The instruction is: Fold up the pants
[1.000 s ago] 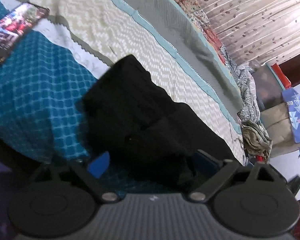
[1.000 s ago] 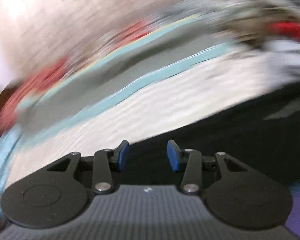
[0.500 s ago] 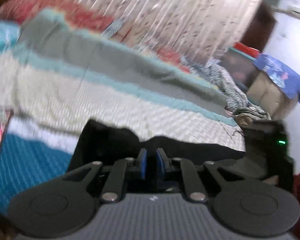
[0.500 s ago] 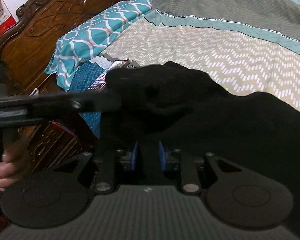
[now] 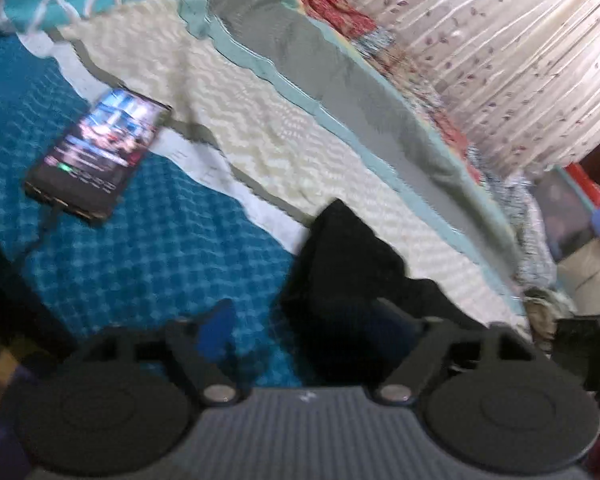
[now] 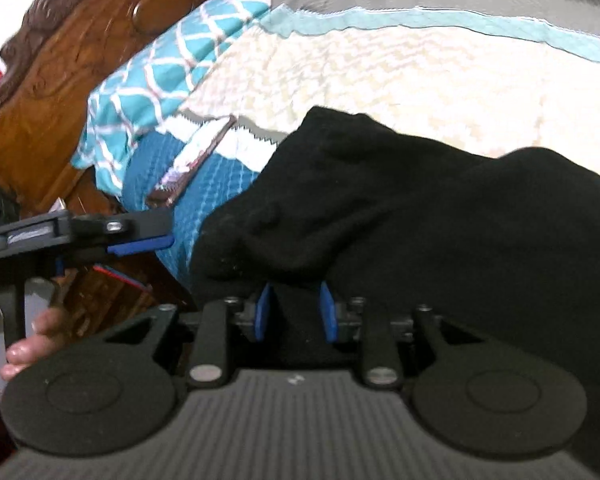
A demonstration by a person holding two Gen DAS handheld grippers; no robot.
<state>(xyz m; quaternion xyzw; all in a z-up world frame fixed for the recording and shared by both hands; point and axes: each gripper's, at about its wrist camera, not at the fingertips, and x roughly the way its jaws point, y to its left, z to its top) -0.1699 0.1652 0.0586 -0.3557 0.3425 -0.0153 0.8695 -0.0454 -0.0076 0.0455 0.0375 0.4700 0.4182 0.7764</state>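
Note:
Black pants (image 5: 340, 272) lie bunched on the bed over the cream zigzag bedspread (image 5: 268, 128) and the blue checked cloth (image 5: 148, 248). My left gripper (image 5: 304, 332) hovers at their near left corner. Its jaws are opening wide and nothing is between them. In the right wrist view the pants (image 6: 440, 216) fill the lower right, and my right gripper (image 6: 295, 312) has a fold of black cloth filling the gap between its blue pads (image 6: 262, 312) while its jaws are opening slightly. A finger of the left gripper (image 6: 140, 245) shows at the left, beside the cloth's edge and apart from it.
A lit phone (image 5: 100, 156) lies on the blue cloth, left of the pants. A teal patterned pillow (image 6: 172, 64) leans on the carved wooden headboard (image 6: 60, 80). A curtain (image 5: 500, 40) runs behind the bed. Crumpled clothes (image 5: 540, 304) and a box (image 5: 588, 276) sit at the far end. A person's hand (image 6: 32, 340) grips the left handle.
The left gripper, shut over the pants half a second ago, has opened wide and swung left toward the phone. The right gripper swept onto the pants, then held still.

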